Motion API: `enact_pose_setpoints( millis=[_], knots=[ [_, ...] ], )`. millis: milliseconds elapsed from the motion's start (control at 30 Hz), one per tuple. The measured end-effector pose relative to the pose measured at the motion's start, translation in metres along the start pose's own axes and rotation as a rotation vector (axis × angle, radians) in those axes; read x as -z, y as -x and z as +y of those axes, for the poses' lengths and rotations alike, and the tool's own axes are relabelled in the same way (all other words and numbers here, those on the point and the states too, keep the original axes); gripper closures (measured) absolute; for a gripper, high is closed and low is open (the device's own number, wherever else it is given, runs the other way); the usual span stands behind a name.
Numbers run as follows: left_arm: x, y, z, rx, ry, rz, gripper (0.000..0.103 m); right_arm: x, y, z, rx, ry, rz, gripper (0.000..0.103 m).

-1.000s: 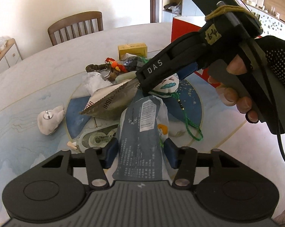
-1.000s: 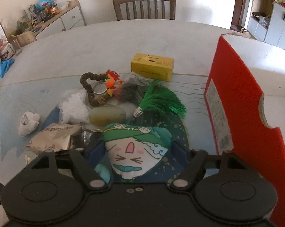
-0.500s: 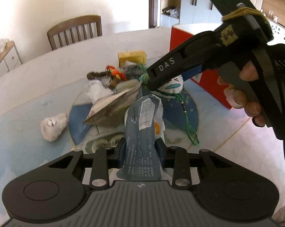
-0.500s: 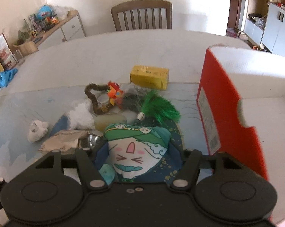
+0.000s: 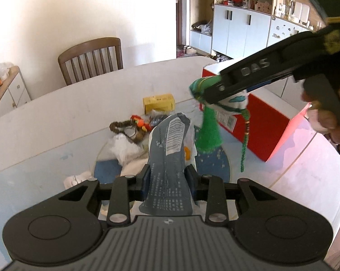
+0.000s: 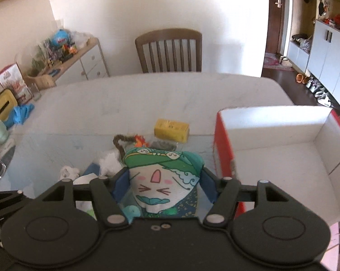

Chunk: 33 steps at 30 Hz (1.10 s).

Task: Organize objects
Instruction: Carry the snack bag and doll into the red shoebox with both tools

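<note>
My left gripper (image 5: pixel 167 176) is shut on a grey-blue snack packet (image 5: pixel 170 149) with a barcode and holds it above the table. My right gripper (image 6: pixel 163 180) is shut on a stuffed sachet with a cartoon face (image 6: pixel 160 176); its green tassel (image 5: pixel 208 131) and cord hang below it in the left wrist view, where the right gripper (image 5: pixel 215 90) is high at the upper right. A red box with a white inside (image 6: pixel 282 149) stands open to the right of the sachet, and it also shows in the left wrist view (image 5: pixel 260 124).
On the table lie a yellow box (image 6: pixel 172 129), a brown bead string with an orange toy (image 5: pixel 129 127), white crumpled wrapping (image 5: pixel 124 149) and a small white figure (image 6: pixel 67 172). A wooden chair (image 6: pixel 170 52) stands behind the table. A sideboard (image 6: pixel 79 61) is at the left.
Both grippers have risen from the pile. The left one closed on the snack packet and lifted it. The right one carried the sachet up and toward the red box.
</note>
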<state>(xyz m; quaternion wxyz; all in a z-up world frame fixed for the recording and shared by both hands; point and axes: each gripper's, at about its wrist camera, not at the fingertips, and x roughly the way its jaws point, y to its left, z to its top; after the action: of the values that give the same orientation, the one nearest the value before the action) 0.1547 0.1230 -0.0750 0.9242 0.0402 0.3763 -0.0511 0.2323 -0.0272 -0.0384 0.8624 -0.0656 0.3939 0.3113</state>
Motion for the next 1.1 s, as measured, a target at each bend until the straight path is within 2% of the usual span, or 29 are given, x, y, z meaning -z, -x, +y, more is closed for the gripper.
enact_pose_setpoints(
  millis=[300, 567, 833, 1100],
  knots=[
    [-0.038, 0.008, -0.017, 0.017, -0.04, -0.026, 0.072, -0.018, 0.036, -0.028, 0.014, 0.013, -0.066, 0.038],
    [-0.078, 0.002, -0.041, 0.018, -0.043, -0.017, 0.072, -0.027, 0.05, -0.074, 0.016, 0.004, -0.1, 0.038],
    [-0.123, -0.018, -0.085, 0.011, -0.039, -0.018, 0.071, -0.031, 0.058, -0.132, 0.015, 0.014, -0.107, 0.038],
    [-0.164, -0.055, -0.133, 0.017, -0.038, 0.011, 0.071, -0.027, 0.052, -0.186, 0.024, 0.026, -0.087, 0.038]
  ],
)
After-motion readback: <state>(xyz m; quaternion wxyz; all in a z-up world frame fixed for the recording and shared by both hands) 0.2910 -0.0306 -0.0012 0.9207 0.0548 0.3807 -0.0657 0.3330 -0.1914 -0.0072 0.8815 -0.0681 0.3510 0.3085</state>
